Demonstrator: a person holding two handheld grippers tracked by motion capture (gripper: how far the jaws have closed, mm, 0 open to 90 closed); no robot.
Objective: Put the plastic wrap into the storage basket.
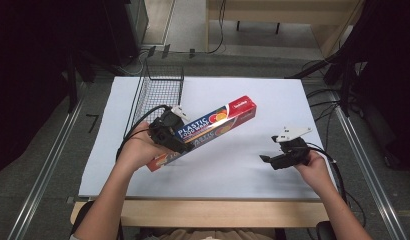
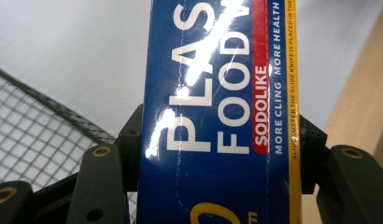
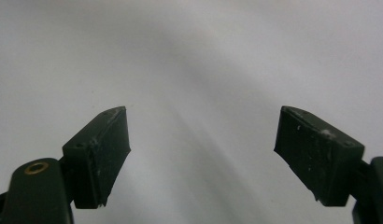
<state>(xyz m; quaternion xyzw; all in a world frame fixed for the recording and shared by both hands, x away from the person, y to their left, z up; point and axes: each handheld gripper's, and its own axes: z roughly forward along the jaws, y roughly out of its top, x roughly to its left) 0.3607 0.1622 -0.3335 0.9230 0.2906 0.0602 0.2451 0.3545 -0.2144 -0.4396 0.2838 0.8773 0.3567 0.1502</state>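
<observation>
White paper [image 1: 243, 165] covers the table. Beside the wire basket [image 1: 160, 90], a plastic wrap box [image 1: 213, 125] is clamped crosswise by the left gripper [image 1: 168, 132]; the right gripper [image 1: 285, 155], jaws apart, is held well off its far end.

A sheet [image 1: 253, 165] covers the table top. A wire basket [image 1: 160, 90] stands on the far left part of the sheet, reaching its far edge. Just right of the basket and nearer, the left gripper [image 1: 168, 132] clamps a long box of food wrap [image 1: 213, 127], which slants from near left to far right above the sheet. Well apart, on the near right, the right gripper [image 1: 280, 157] is over bare sheet, jaws spread with nothing between them.
</observation>
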